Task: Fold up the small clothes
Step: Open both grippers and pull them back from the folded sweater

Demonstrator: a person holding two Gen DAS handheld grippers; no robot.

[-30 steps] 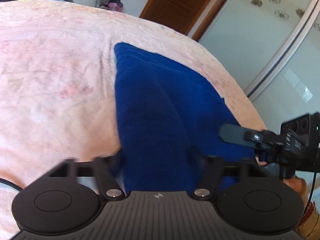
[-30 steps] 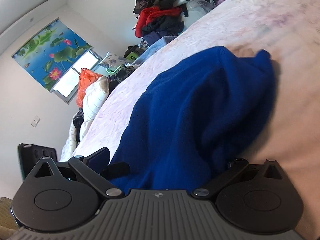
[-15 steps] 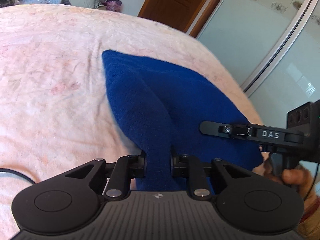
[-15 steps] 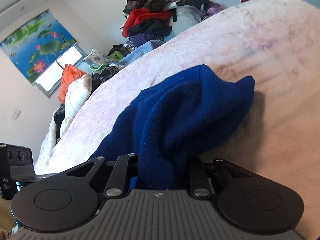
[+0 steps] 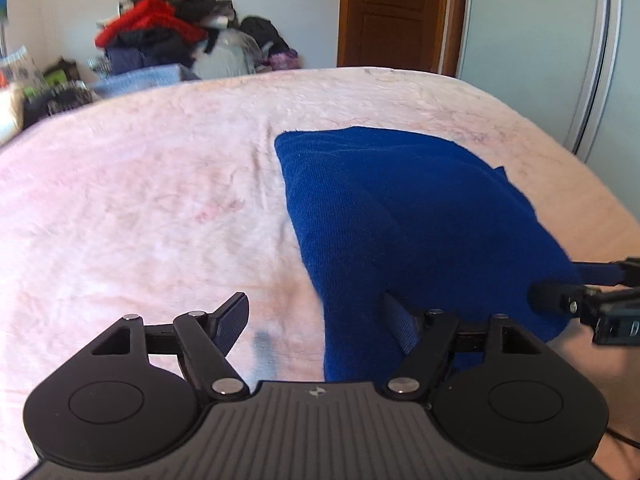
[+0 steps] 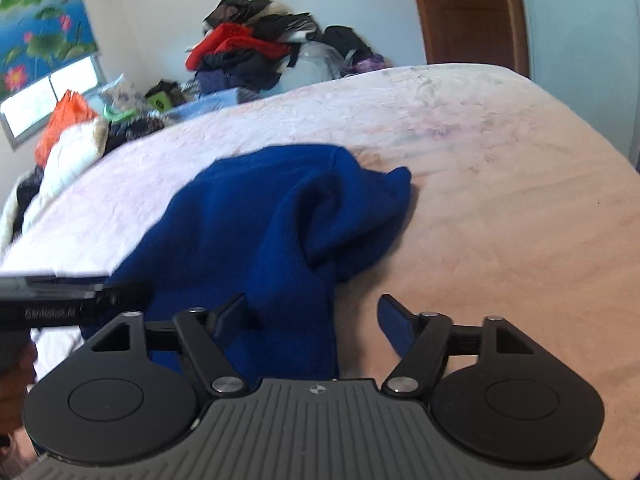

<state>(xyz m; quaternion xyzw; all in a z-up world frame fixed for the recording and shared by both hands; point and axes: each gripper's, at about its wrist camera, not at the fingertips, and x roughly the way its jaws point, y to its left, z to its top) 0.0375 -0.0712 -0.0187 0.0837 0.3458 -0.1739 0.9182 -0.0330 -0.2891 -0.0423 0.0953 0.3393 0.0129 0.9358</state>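
Observation:
A small dark blue knit garment [image 5: 400,216] lies bunched on the pink bedspread [image 5: 140,208]; it also shows in the right wrist view [image 6: 272,232]. My left gripper [image 5: 316,316] is open, its jaws wide apart, with the garment's near edge lying loose between them by the right finger. My right gripper [image 6: 312,316] is open too, the cloth's near fold lying against its left finger. Each gripper shows at the edge of the other's view, the right one [image 5: 592,300] and the left one [image 6: 60,308].
A heap of red and dark clothes [image 5: 160,36] stands past the bed's far edge, with bags [image 6: 68,120] to the left under a window. A brown door [image 5: 392,12] and a sliding wardrobe panel [image 5: 560,40] are at the right.
Half a second ago both grippers were shut on the blue garment; now both have opened and let it drop onto the bed. Both views have tilted up toward the far wall.

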